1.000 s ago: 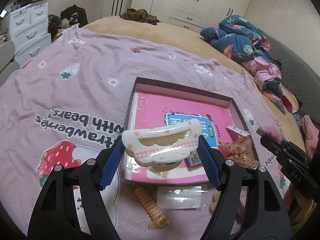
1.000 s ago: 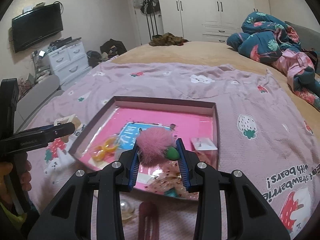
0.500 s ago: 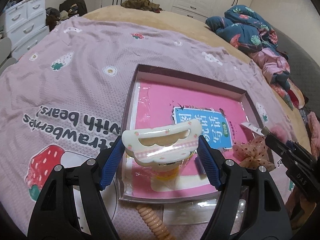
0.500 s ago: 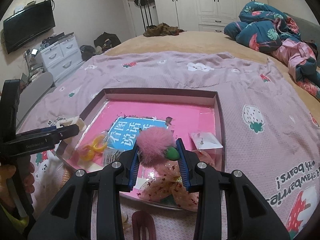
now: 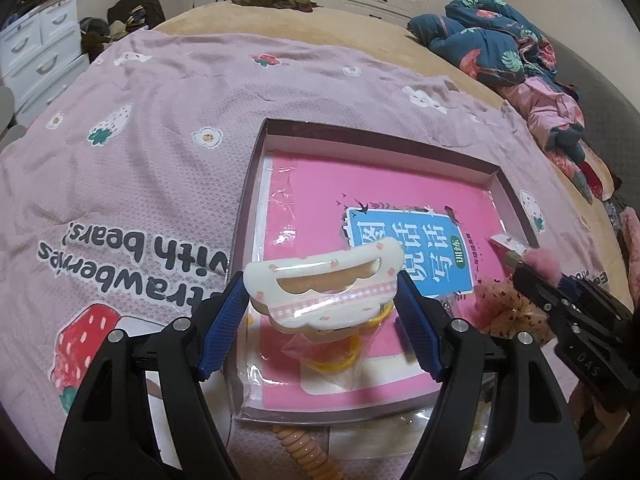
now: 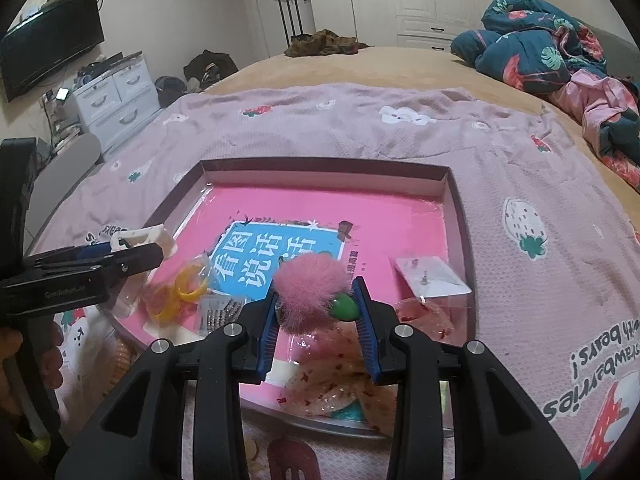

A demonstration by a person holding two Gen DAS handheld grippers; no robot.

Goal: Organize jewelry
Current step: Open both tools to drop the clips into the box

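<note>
Left gripper (image 5: 322, 312) clamped on a cream hair claw (image 5: 324, 292) with pink gingham trim, held between the blue pads over the near left corner of the shallow box (image 5: 256, 184). Right gripper (image 6: 318, 316) clamped on a pink fluffy pompom (image 6: 308, 288) with a green bead (image 6: 345, 307) at its side, held over the near middle of the same box. Box sits on a purple strawberry blanket (image 5: 120, 168) on the bed; its floor is a pink sheet with a blue label (image 6: 276, 258).

In the box: yellow rings in a clear bag (image 6: 184, 288) at near left, a small packet of what looks like silver beads (image 6: 218, 312) beside it (blurry, not sure), a clear card packet (image 6: 432, 276) at right, a sheer pink spotted bow (image 6: 344, 372) at the near edge under the right gripper.

Outside the box, just by its near edge: a beige spiral hair tie (image 5: 304, 444) on the blanket, a dark pink clip (image 6: 292, 460) at bottom of the right wrist view
</note>
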